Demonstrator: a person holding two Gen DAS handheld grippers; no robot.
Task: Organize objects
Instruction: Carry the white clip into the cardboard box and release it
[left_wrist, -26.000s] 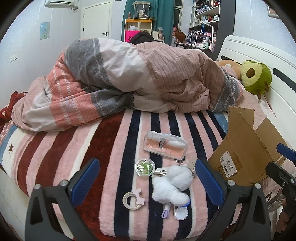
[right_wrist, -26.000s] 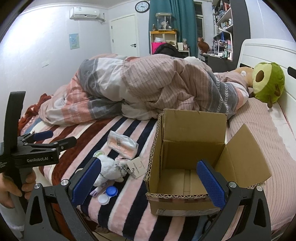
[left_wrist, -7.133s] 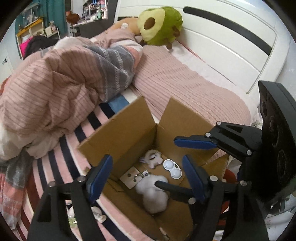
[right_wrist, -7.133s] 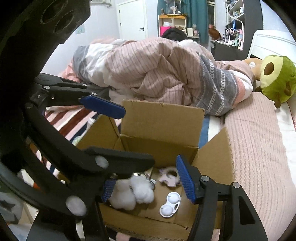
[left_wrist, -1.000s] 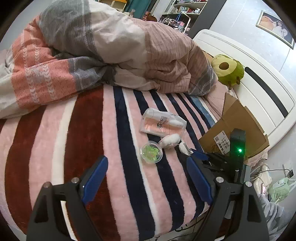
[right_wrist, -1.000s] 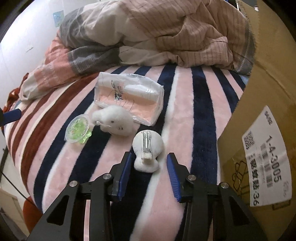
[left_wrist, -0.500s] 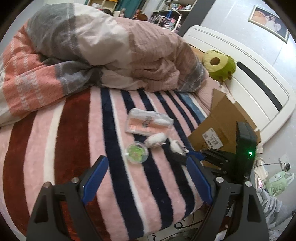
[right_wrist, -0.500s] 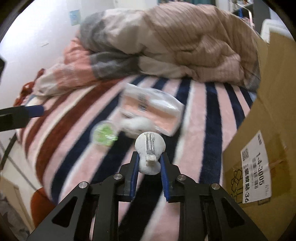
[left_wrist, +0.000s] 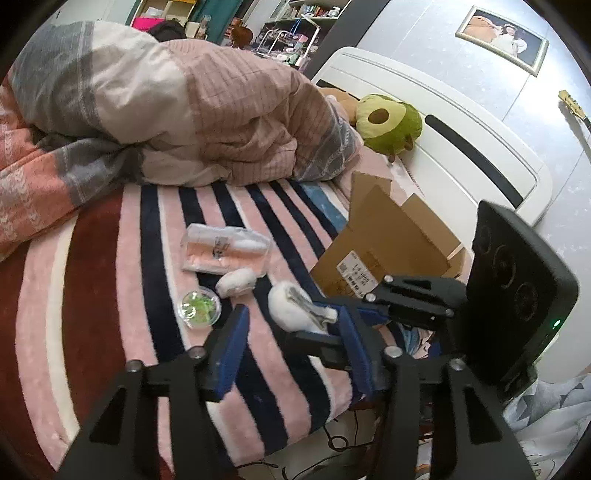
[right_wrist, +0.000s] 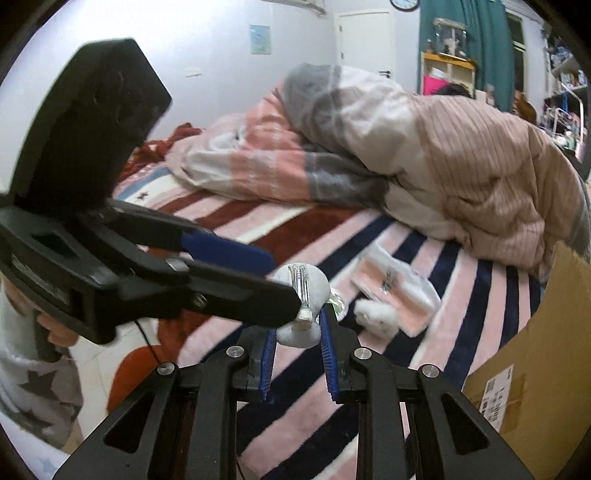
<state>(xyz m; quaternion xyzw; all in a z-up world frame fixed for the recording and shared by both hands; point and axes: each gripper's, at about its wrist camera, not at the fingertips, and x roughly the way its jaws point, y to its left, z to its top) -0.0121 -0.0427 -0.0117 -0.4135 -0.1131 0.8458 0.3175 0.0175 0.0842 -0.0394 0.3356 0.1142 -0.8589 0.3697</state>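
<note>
My right gripper (right_wrist: 297, 332) is shut on a white fluffy hair clip (right_wrist: 303, 295) and holds it in the air above the striped blanket (right_wrist: 369, 369). In the left wrist view the clip (left_wrist: 291, 306) hangs just ahead of my left gripper (left_wrist: 291, 314), with the right gripper's fingers (left_wrist: 354, 314) coming in from the right. The left jaws are closing; the clip sits between their tips, and the pads do not press on it. A second white fluffy clip (left_wrist: 236, 282), a clear round box with green inside (left_wrist: 199, 308) and a pink plastic packet (left_wrist: 225, 251) lie on the blanket.
An open cardboard box (left_wrist: 388, 243) stands on the bed at the right, near the white headboard (left_wrist: 461, 147). A bunched duvet (left_wrist: 184, 110) fills the far side, with an avocado plush (left_wrist: 388, 122) beside it. A hand (right_wrist: 55, 332) holds the left gripper's handle.
The right gripper has lifted the white clip off the blanket. The left jaws have narrowed a good deal, and the two grippers now stand close together with the clip between them.
</note>
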